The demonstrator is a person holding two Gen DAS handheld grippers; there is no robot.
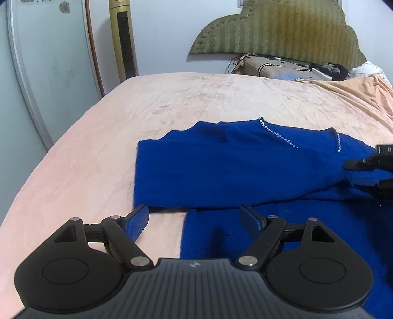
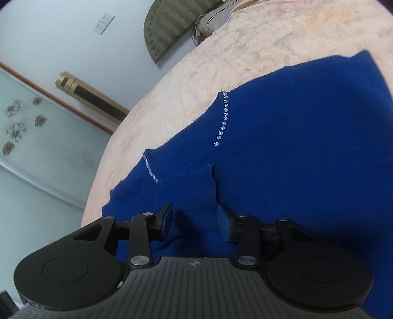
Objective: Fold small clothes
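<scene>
Left wrist view: looks along the left gripper across a bed covered by a pale pink sheet.
Sweater: a blue sweater lies flat on the bed, partly folded, one layer laid over another; a row of small beads runs down from the neckline, and a second row sits farther right.
Left jaws: spread wide with nothing between them; one blue pad is over bare sheet just beside the sweater's edge, the other is over the blue cloth.
Right gripper: its black fingers come in from the right edge over the sweater; from here I cannot tell whether they pinch cloth.
Background: a green padded headboard, a gold tower fan and a frosted glass door stand beyond the bed.

Right wrist view: tilted, looking along the right gripper onto the sweater.
Right jaws: partly apart; a ribbed cuff of the sweater lies between them, and the pads do not appear to press on it.
Beads: the bead row shows up the shoulder seam, with a shorter row to its left.
Surroundings: the bed fills the upper right; fan, headboard and a wall socket lie beyond.
</scene>
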